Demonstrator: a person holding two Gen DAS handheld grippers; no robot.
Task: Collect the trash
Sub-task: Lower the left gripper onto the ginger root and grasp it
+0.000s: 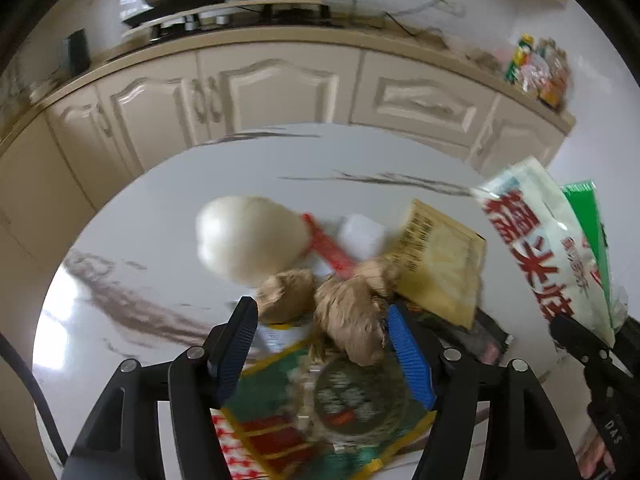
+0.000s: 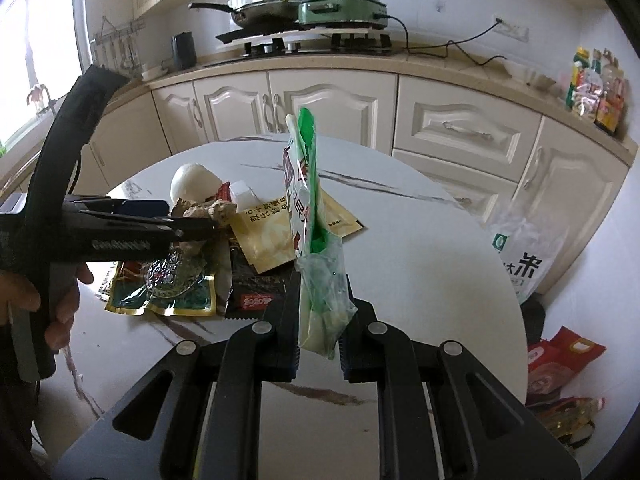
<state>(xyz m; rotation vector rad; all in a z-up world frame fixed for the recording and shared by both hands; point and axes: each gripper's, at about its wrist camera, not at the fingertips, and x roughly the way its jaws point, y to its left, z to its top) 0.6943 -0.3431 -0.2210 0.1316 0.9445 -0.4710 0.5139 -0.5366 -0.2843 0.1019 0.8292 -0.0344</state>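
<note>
My right gripper (image 2: 320, 320) is shut on a bunch of wrappers (image 2: 308, 208), white, red and green, held upright above the round marble table (image 2: 420, 248); the bunch also shows in the left wrist view (image 1: 548, 248). My left gripper (image 1: 320, 320) is open, its blue pads astride pieces of ginger (image 1: 348, 312) above a clear glass dish (image 1: 356, 400) on a green and red packet (image 1: 280, 432). A white round vegetable (image 1: 248, 236), a yellow packet (image 1: 440, 264) and a black packet (image 2: 256, 292) lie in the same pile.
Cream kitchen cabinets (image 2: 332, 104) with a stove, a pan (image 2: 260, 12) and a green appliance (image 2: 344, 4) stand behind the table. A clear rice bag (image 2: 520, 256) hangs at the table's right edge. Red bags (image 2: 560, 360) lie on the floor.
</note>
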